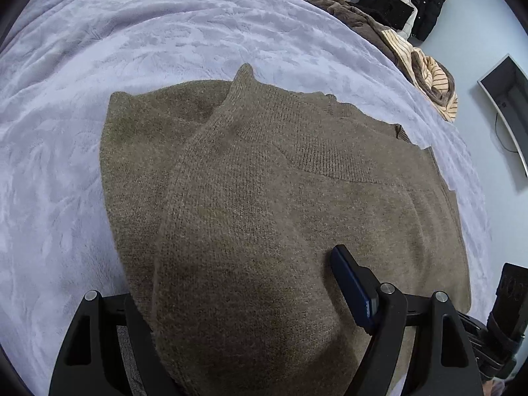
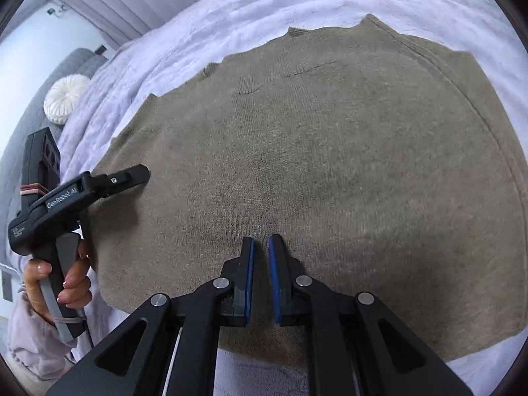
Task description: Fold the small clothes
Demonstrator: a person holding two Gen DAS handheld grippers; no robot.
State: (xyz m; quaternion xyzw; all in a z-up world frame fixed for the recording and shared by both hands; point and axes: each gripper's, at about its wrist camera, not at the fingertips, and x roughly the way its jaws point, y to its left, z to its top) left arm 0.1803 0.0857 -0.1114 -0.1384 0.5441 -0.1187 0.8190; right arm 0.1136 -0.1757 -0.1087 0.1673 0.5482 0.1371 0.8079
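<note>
A brown knit sweater (image 1: 280,181) (image 2: 330,148) lies spread on a lavender blanket (image 1: 132,49), one side folded over its body. In the left wrist view my left gripper (image 1: 264,254) stands wide over the near edge. A raised fold of the knit fills the space between its jaws and hides the left finger. The blue pad (image 1: 351,283) on the right finger shows its face, apart from the cloth. The right wrist view shows that left gripper (image 2: 142,175) at the sweater's left edge, a hand (image 2: 72,283) on its handle. My right gripper (image 2: 261,241) hovers over the sweater's near part, pads almost together with nothing between them.
A pile of brown and striped clothes (image 1: 412,52) sits at the blanket's far right edge, with a black jacket (image 1: 419,0) behind it. A screen (image 1: 508,99) stands by the wall. A round white cushion (image 2: 66,99) rests on a grey padded surface to the left.
</note>
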